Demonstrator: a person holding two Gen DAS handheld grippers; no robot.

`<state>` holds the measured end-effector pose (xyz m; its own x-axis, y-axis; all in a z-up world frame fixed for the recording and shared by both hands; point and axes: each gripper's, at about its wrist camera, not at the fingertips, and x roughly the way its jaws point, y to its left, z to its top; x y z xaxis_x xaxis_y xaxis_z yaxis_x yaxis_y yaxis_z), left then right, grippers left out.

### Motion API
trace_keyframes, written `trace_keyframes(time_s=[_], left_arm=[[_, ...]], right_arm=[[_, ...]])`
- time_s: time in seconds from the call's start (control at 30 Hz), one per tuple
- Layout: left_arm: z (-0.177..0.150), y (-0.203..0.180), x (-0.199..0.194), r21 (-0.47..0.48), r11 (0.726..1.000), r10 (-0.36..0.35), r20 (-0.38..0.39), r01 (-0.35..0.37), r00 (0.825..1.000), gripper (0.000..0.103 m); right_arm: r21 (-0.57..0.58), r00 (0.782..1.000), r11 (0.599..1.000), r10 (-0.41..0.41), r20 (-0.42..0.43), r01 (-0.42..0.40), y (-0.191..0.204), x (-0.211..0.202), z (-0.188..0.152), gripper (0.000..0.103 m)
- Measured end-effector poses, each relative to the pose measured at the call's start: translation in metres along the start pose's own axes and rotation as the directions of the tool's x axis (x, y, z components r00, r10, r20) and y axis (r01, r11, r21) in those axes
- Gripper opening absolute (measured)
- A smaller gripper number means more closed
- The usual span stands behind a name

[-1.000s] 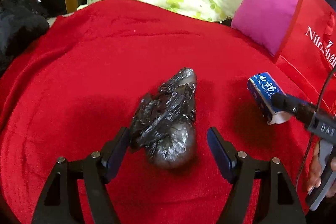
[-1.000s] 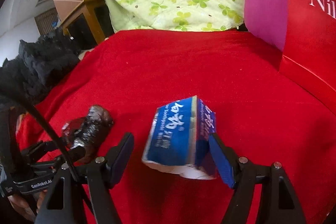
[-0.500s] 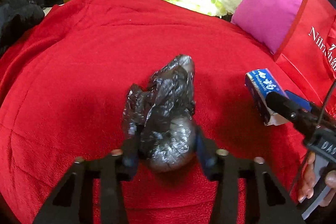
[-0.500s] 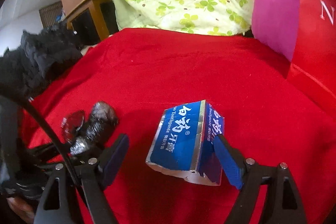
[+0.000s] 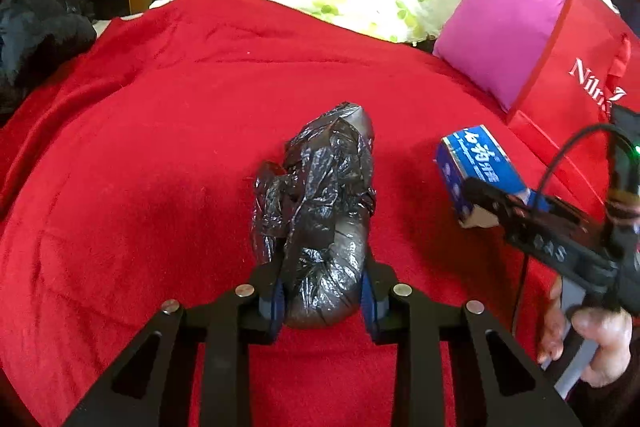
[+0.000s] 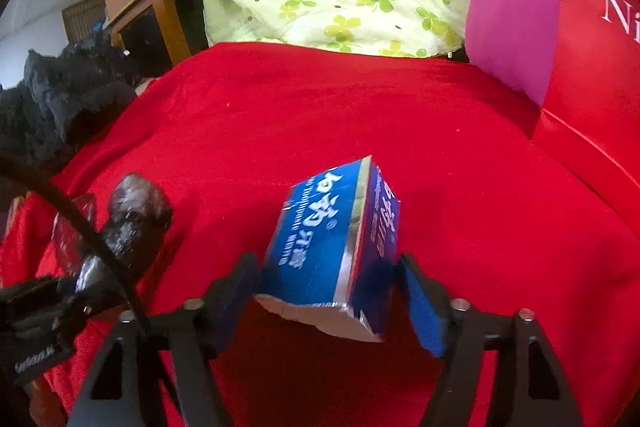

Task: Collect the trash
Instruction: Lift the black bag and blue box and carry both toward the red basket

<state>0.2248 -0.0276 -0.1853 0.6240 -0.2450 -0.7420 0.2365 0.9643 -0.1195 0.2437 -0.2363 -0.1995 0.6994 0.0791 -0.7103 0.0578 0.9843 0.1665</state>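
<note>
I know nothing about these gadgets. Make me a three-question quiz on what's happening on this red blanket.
1. True or false: the left hand-held gripper has the black bag between its pads.
2. What colour is the box between the right hand-held gripper's fingers?
3. The pink pillow sits: A) beside the red tote, B) under the black bag.

Key: 1 true; 2 blue; 3 A.

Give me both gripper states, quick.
Left gripper: closing, clamped on crumpled black plastic bag.
Right gripper: closing around blue cardboard toothpaste box, not yet gripping.
</note>
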Motion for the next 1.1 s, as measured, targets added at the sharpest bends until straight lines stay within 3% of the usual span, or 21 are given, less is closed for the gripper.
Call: trace_keyframes(time_s=[0.2, 0.5, 0.7, 1.1], left_arm=[[-0.012, -0.014, -0.031, 0.014, 1.0, 0.023, 0.031, -0.024, 0.999, 0.032], [-0.018, -0.042, -0.062, 0.061, 0.994, 0.09, 0.076, -0.094, 0.993, 0.032], [-0.018, -0.066, -0.084, 0.1, 0.981, 0.151, 0.135, -0.165, 0.979, 0.032], [-0.015, -0.113, -0.129, 0.153, 0.962, 0.187, 0.24, -0.228, 0.952, 0.032]], right_arm=[[0.094, 0.997, 0.993, 0.071, -0.026, -0.068, -0.019, -0.009, 0.001, 0.056], [0.076, 0.985, 0.984, 0.153, 0.085, -0.16, -0.027, -0.076, 0.002, 0.056], [0.002, 0.972, 0.987, 0.155, 0.174, -0.158, -0.029, -0.129, -0.011, 0.056], [-0.092, 0.941, 0.987, 0.153, 0.301, -0.131, -0.035, -0.202, -0.036, 0.056]])
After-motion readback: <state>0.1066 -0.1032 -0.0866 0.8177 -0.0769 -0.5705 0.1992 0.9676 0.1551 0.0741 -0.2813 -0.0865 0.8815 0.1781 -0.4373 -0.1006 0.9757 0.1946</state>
